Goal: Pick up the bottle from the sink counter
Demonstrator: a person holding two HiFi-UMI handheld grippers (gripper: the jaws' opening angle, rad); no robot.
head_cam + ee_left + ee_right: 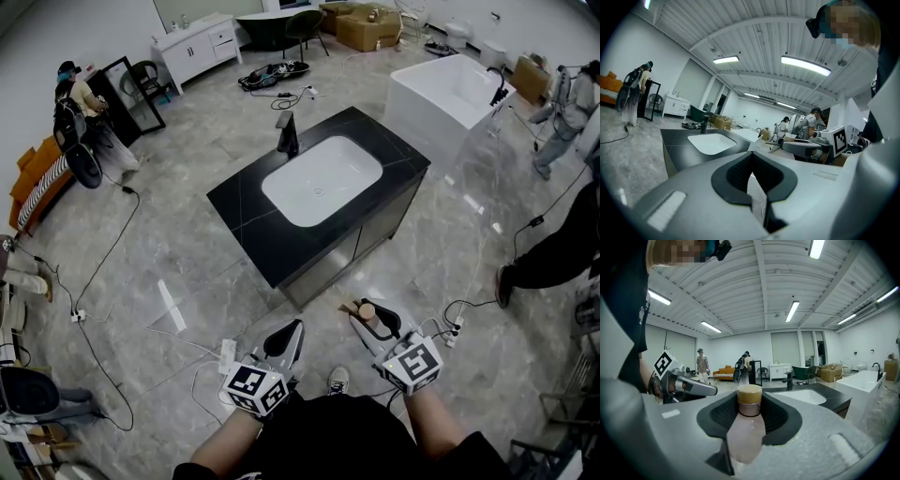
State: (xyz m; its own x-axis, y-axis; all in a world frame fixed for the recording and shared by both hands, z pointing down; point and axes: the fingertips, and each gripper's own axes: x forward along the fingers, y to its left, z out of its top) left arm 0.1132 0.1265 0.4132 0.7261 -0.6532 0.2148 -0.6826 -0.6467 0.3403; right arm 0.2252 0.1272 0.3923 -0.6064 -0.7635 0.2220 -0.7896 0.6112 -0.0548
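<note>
A pale pink bottle (pixel 745 430) with a tan cap stands between the black pads of my right gripper (pixel 749 413), which is shut on it. In the head view the bottle (pixel 367 313) and right gripper (pixel 371 319) hover over the floor, just in front of the black sink counter (pixel 246 202). My left gripper (pixel 287 337) is beside it on the left, shut with nothing held. In the left gripper view, the left gripper (pixel 752 178) points toward the counter (pixel 679 145). The white basin (pixel 322 180) and black faucet (pixel 287 133) sit on the counter.
A white bathtub (pixel 459 89) stands behind the counter to the right. Cables (pixel 103 272) trail across the marble floor on the left. People stand at the far left (pixel 80 103) and right (pixel 562 253). Cardboard boxes (pixel 367 26) are at the back.
</note>
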